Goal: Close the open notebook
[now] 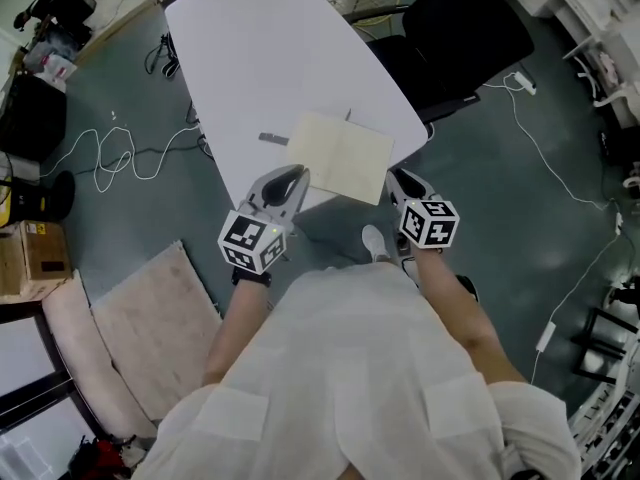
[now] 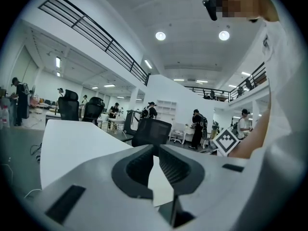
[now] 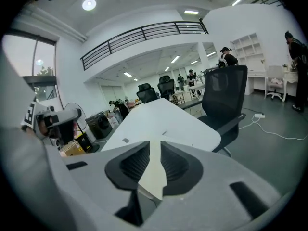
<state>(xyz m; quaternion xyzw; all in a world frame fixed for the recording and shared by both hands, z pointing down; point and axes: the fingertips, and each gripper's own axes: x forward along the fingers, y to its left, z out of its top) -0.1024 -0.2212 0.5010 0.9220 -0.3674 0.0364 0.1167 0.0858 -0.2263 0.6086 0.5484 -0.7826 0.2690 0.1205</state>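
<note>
Head view is showing a white table (image 1: 250, 48) stretching away over a grey floor, and everything else is placed against it. A black office chair (image 1: 460, 28) is standing at the table's far right side, close to the edge. The open notebook (image 1: 340, 156) is lying flat at the table's near end with its cream pages facing up.

The left gripper (image 1: 298, 174) is hovering at the table's near edge, its tip just beside the notebook's near left corner. In the left gripper view its jaws are meeting at the tips and clamping nothing.

The right gripper (image 1: 393, 175) is hovering off the table's near right edge, by the notebook's right corner. In the right gripper view its jaws are standing a little apart. A strip of cream page is showing in the gap, though it may be lying beyond the jaws rather than between them.

A small grey flat piece (image 1: 273, 138) is resting on the table just left of the notebook.
</note>
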